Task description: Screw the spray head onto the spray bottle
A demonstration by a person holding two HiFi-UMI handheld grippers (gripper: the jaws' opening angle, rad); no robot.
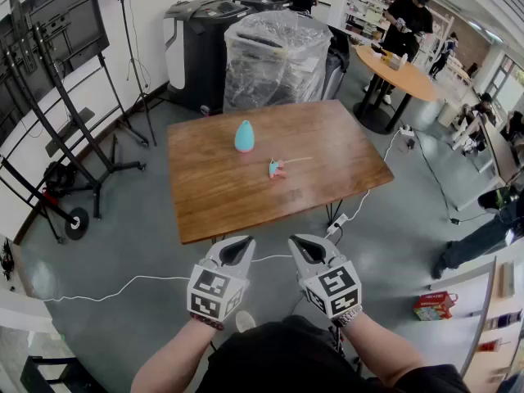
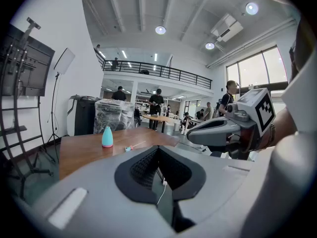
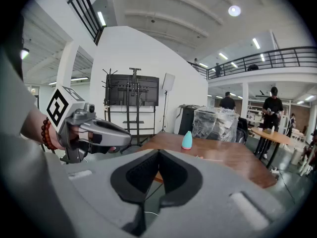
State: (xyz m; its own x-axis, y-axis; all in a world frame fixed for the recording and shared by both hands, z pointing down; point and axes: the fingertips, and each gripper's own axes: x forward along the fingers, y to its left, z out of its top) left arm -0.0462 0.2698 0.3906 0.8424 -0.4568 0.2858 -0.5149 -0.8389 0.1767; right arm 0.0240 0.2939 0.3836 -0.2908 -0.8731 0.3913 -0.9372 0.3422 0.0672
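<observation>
A teal spray bottle (image 1: 244,136) stands upright on the wooden table (image 1: 327,170), left of its middle. A small pink and teal spray head (image 1: 276,169) with a thin tube lies on the table just right of the bottle and nearer to me. Both grippers hang over the floor short of the table's near edge, well apart from both objects. My left gripper (image 1: 243,245) is shut with nothing in it, and my right gripper (image 1: 298,245) is shut and empty too. The bottle (image 2: 107,137) and spray head (image 2: 128,148) show far off in the left gripper view; the bottle (image 3: 186,140) also shows in the right gripper view.
A white cable (image 1: 147,281) runs over the grey floor under my grippers. A TV stand (image 1: 57,129) stands at the left, black bins (image 1: 201,47) and a plastic-wrapped stack (image 1: 274,60) behind the table. People stand by a round table (image 1: 401,76) at the back right.
</observation>
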